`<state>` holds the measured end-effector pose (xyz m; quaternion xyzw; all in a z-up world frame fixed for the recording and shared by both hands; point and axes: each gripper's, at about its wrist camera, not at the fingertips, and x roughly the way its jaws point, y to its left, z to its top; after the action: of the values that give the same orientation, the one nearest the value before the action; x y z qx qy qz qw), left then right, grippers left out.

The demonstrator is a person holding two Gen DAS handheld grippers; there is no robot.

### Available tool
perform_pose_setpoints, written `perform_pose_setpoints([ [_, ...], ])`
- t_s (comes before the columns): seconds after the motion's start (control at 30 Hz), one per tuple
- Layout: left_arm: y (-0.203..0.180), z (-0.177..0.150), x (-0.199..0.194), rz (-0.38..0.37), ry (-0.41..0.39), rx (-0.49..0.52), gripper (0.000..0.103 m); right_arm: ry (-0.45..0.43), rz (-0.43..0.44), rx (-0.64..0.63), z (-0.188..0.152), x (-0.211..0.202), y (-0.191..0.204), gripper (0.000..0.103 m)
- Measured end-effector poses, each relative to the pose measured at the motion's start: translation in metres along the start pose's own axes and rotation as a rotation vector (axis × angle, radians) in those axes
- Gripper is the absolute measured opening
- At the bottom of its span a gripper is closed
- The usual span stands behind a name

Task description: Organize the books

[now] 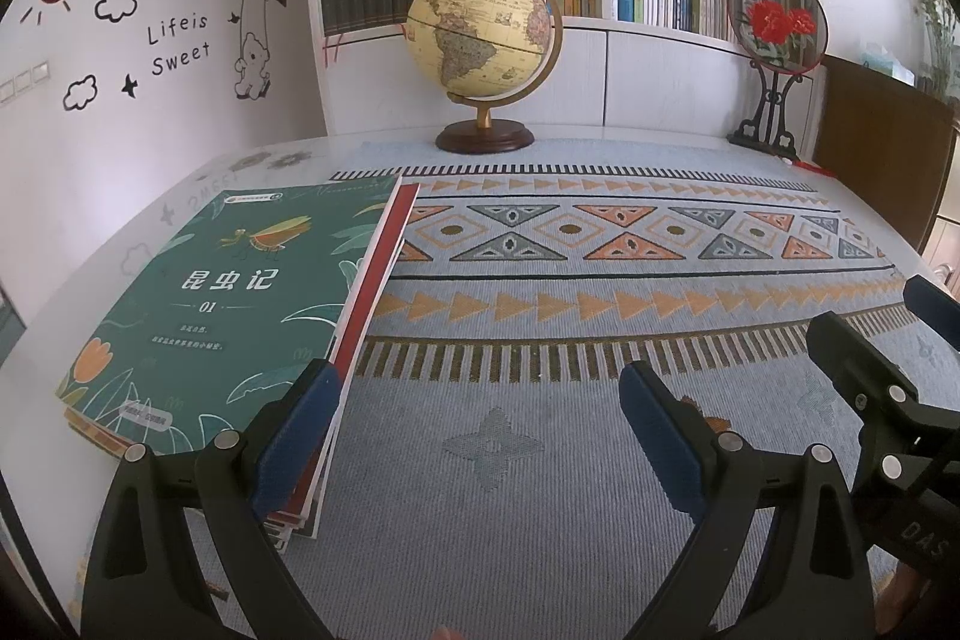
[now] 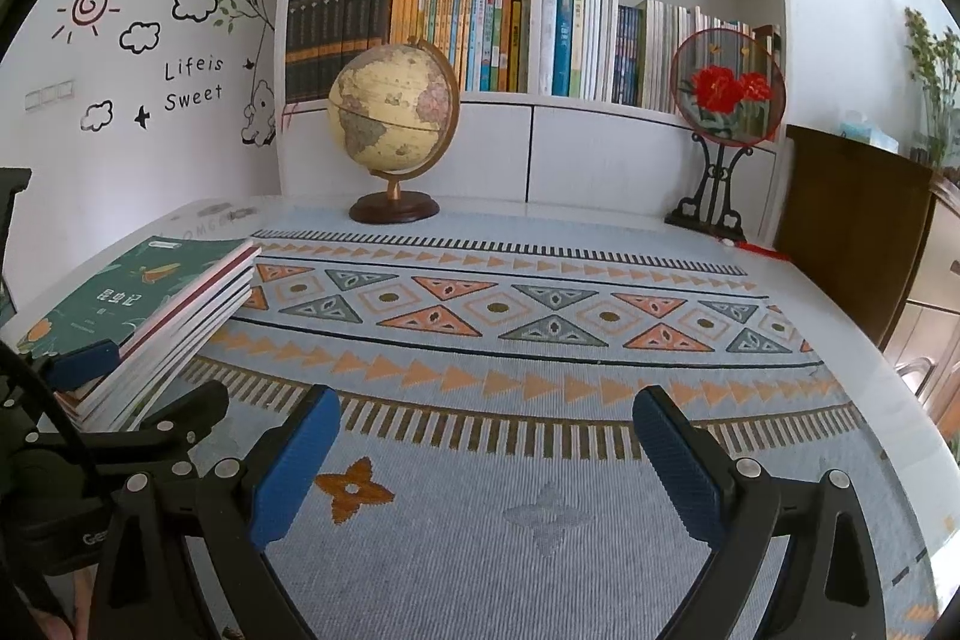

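The table point(image 1: 288, 148) fills the lower frame under a patterned cloth point(image 1: 600, 292). The book stack point(image 1: 240, 292) lies at left. Both the left gripper point(image 1: 480, 436) and right gripper point(image 2: 486, 466) gape empty. Likely risk: nudging the stack's overhanging edge, sliding covers askew.

Stack of books point(image 1: 240, 292), green cover on top, lying flat, table's left

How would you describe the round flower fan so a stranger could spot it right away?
Start at the white bookshelf behind the table. The fan stands at the table's far right on a black stand, right of the globe. Its round red-rimmed screen shows red flowers.
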<state>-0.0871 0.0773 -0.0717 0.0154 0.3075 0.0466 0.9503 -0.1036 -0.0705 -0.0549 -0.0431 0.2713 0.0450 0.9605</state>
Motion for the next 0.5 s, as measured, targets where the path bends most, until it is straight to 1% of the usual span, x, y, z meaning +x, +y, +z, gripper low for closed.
perform_pose_setpoints([
  [0.5,-0.0003,-0.0005,-0.0004,0.005,-0.002,0.005,0.095,0.034,-0.004,0.013,0.0008,0.0069,-0.0036,0.097],
])
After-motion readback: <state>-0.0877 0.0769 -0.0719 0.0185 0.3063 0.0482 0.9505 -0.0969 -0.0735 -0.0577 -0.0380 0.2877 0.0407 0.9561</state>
